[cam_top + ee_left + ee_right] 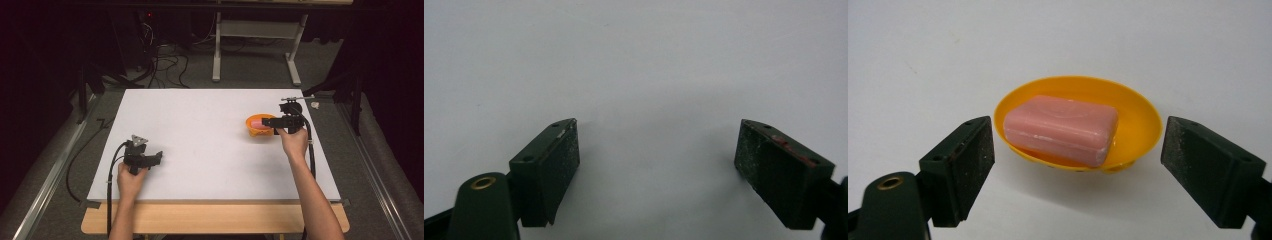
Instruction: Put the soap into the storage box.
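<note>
A pink bar of soap [1062, 128] lies in an orange oval soap dish [1138, 120] on the white table. In the high view the dish [256, 131] sits at the right of the board, with the soap [257, 122] inside. My right gripper [1078, 162] is open, its jaws wide apart on either side of the dish, just short of it. From above, the right gripper [266, 122] points left over the dish. My left gripper [656, 157] is open over bare white surface; it rests near the front left [158, 158].
The white board [200, 140] lies on a wooden table whose edge [215, 217] shows at the front. Cables trail from both grippers. A white desk frame [255, 45] and tangled cables stand on the floor beyond. A small white object [315, 105] lies off the board's far right corner.
</note>
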The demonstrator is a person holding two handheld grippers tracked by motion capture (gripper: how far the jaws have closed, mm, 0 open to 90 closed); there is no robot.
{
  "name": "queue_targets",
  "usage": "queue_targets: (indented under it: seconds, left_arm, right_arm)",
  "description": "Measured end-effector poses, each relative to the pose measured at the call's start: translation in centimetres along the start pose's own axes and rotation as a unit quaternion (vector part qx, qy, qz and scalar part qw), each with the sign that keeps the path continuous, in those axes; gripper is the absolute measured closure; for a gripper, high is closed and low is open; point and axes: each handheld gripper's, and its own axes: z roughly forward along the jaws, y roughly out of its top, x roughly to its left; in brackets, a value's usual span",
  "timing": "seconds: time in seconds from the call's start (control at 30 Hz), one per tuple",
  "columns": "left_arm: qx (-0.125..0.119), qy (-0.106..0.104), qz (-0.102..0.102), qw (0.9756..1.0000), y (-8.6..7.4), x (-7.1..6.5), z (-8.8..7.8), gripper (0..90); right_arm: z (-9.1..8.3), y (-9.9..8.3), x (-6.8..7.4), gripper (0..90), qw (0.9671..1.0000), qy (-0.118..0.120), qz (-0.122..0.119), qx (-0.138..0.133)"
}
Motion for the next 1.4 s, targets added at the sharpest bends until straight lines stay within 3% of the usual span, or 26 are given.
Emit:
queue_targets:
  seconds: [0.73,1.4]
  left_arm:
    - [0.001,0.0,0.0,1.0,0.0,0.0,0.0,18.5]
    - [0.0,0.0,0.0,1.0,0.0,0.0,0.0,18.5]
  right_arm:
    - [-3.8,-3.1,-1.3,15.7,0.9984,0.01,0.001,-0.056]
    - [-5.1,-6.4,-1.3,16.6,0.9967,0.019,-0.006,-0.078]
